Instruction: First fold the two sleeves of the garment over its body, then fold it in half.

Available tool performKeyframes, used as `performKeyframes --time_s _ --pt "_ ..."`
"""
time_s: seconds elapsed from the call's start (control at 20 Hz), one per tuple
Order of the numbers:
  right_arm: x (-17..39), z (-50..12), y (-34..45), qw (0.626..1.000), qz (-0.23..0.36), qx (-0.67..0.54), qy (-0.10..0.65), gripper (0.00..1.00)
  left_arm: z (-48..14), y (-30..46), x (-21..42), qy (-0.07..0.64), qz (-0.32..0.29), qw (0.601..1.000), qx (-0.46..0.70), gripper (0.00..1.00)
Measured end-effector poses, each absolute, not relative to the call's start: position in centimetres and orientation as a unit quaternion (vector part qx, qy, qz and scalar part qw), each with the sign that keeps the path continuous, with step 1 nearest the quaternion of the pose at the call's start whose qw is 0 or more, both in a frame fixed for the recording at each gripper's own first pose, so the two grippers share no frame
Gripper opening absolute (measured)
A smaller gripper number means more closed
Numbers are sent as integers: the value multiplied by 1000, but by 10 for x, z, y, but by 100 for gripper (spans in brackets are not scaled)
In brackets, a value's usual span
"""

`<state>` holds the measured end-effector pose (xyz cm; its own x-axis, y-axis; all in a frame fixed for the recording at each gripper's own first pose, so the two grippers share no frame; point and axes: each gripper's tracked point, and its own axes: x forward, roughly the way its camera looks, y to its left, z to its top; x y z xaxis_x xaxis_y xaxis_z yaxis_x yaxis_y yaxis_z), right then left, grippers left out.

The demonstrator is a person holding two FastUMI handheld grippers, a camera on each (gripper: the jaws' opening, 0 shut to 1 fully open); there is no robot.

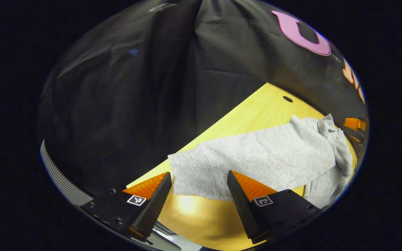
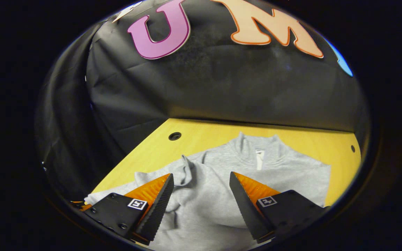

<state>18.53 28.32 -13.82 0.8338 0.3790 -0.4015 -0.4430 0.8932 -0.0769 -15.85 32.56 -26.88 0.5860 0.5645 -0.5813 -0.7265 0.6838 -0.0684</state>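
Note:
A light grey sweatshirt with a stand-up collar lies on the yellow wooden table. In the right gripper view my right gripper hovers open over its body, collar farther ahead; a bunched-up fold of cloth rises just inside the left finger. In the left gripper view my left gripper stands open above the sweatshirt's hem end, and the grey cloth stretches away to the right toward a crumpled part. Neither gripper holds cloth.
The table's far edge meets the black cloth wall. A round cable hole sits in the tabletop at the back left, another small hole at the right. Bare wood shows below the hem in the left gripper view.

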Motion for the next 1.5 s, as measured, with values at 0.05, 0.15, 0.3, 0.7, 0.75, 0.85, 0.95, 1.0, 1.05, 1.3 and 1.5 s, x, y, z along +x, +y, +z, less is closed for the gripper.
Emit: performKeyframes --time_s 0.05,0.15,0.3,0.7,0.75,0.85,0.95,1.0,1.05,1.3,1.5 --pt "183 -131 273 957 208 -80 187 96 -271 324 -155 273 364 878 -152 94" --pt "178 -119 251 962 193 -73 181 99 -278 326 -155 284 364 874 -153 98" --pt "172 -104 217 968 167 -84 166 99 -284 328 -152 291 370 868 -159 96" --pt "139 -96 172 967 150 -101 177 98 -279 328 -153 293 350 876 -157 90" --pt "136 -96 168 967 149 -107 179 96 -281 327 -148 291 347 878 -158 76" --pt "127 -97 162 965 151 -117 181 99 -282 319 -139 285 342 881 -162 48" --pt "120 -96 156 965 149 -122 180 96 -283 317 -136 285 345 879 -167 19" --pt "118 -95 153 965 147 -121 179 96 -283 316 -135 286 348 877 -165 16" --pt "116 -94 150 966 144 -118 178 97 -284 315 -134 289 350 876 -165 11" --pt "111 -83 130 971 128 -108 169 99 -281 308 -133 290 345 875 -178 0" --pt "107 -83 109 974 113 -99 169 99 -268 295 -127 282 329 881 -189 0"
